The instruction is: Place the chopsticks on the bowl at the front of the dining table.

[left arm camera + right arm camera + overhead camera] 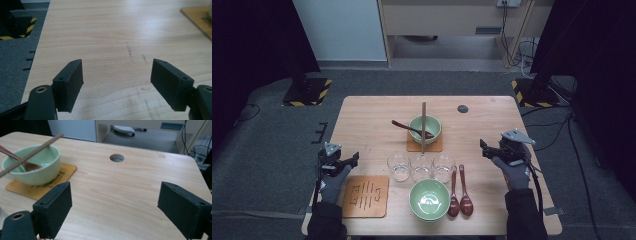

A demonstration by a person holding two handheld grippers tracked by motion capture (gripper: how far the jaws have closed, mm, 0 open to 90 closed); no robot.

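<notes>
On the table (362, 120): 2 green bowls (429, 199), 3 clear glasses (422, 166), 3 wooden spoons (466, 197), 2 cork mats (366, 196), 1 pr chopsticks (423, 125), 2 grippers (343, 162).

In the left gripper view, the picture's right edge cuts off the wooden coaster (198, 18).

The high view looks forward and down over the whole desk (362, 112). Both tool cameras skim low and close; the right one shares the far bowl (32, 167).
</notes>
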